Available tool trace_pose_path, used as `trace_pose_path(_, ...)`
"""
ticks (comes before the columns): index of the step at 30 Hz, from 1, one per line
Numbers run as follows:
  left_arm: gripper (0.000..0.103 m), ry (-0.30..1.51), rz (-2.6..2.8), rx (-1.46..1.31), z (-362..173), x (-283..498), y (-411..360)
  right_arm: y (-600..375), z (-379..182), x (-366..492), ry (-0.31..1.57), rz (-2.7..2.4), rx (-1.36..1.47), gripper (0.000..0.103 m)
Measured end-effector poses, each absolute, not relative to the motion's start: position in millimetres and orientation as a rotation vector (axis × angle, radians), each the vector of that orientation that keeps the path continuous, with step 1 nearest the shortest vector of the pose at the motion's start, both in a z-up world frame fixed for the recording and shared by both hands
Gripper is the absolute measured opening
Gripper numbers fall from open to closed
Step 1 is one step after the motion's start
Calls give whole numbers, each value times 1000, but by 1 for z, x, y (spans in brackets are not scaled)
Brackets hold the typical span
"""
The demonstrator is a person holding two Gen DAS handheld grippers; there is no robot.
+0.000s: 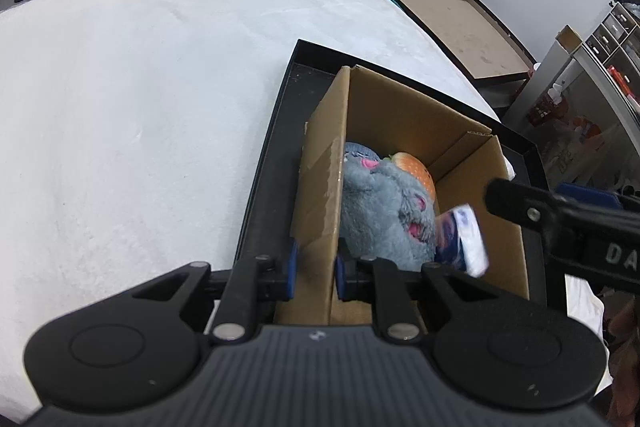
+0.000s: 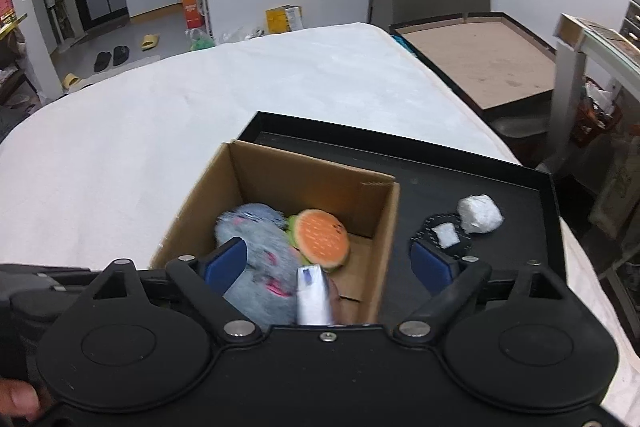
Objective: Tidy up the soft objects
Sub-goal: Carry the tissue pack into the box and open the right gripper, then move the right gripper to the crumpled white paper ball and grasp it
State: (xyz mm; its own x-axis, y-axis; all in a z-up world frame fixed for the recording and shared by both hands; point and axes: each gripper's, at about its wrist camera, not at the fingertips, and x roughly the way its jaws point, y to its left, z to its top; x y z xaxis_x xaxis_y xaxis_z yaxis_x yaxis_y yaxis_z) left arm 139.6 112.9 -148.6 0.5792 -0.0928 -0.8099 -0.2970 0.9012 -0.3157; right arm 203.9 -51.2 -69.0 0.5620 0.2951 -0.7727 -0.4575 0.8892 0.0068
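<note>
The left gripper (image 1: 316,273) pinches the near-left wall of the cardboard box (image 1: 320,187) in the black tray (image 2: 480,179); the right gripper (image 2: 328,263), jaws spread, hovers over the box's grey plush (image 2: 260,267), burger toy (image 2: 320,233) and white-blue packet (image 2: 314,293)

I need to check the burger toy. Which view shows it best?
Right wrist: the burger lies in the box, its whole orange top visible. Left wrist shows only an orange sliver behind the grey plush.
</note>
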Motion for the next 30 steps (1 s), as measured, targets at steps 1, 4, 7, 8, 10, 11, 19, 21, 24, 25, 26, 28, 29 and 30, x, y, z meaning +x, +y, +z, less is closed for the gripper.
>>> trace_pose_path(1, 17, 954, 127, -447, -149, 140, 113, -55, -69, 203, 866, 439, -203, 92)
trace_pose_path(4, 17, 954, 128, -452, -149, 139, 114, -62, -70, 200, 865, 430, -207, 93)
trace_pose_path(7, 17, 956, 129, -447, -149, 139, 113, -67, -72, 198, 865, 426, -216, 93)
trace_pose_path(8, 17, 957, 130, -443, -149, 139, 112, -68, -72, 197, 864, 426, -217, 93)
trace_pose_path(10, 17, 958, 131, -439, -148, 139, 111, -71, -72, 196, 862, 425, -217, 93)
trace_pose_path(11, 17, 959, 132, -438, -147, 140, 111, -73, -72, 196, 862, 424, -218, 93)
trace_pose_path(19, 30, 956, 141, -385, -139, 140, 104, -98, -71, 208, 828, 383, -178, 93)
trace_pose_path(21, 42, 950, 145, -375, -136, 140, 103, -107, -73, 215, 826, 357, -161, 94)
trace_pose_path(24, 52, 949, 153, -356, -133, 140, 100, -117, -75, 224, 820, 327, -155, 96)
trace_pose_path(25, 53, 946, 157, -351, -132, 141, 98, -120, -76, 227, 820, 334, -153, 96)
trace_pose_path(26, 55, 944, 159, -348, -131, 142, 97, -122, -77, 229, 817, 339, -156, 96)
trace_pose_path(28, 59, 944, 163, -342, -130, 144, 95, -125, -79, 235, 810, 334, -172, 96)
trace_pose_path(29, 61, 944, 166, -338, -129, 145, 94, -127, -81, 238, 809, 336, -174, 96)
trace_pose_path(30, 62, 945, 171, -332, -129, 146, 92, -128, -82, 240, 810, 340, -174, 96)
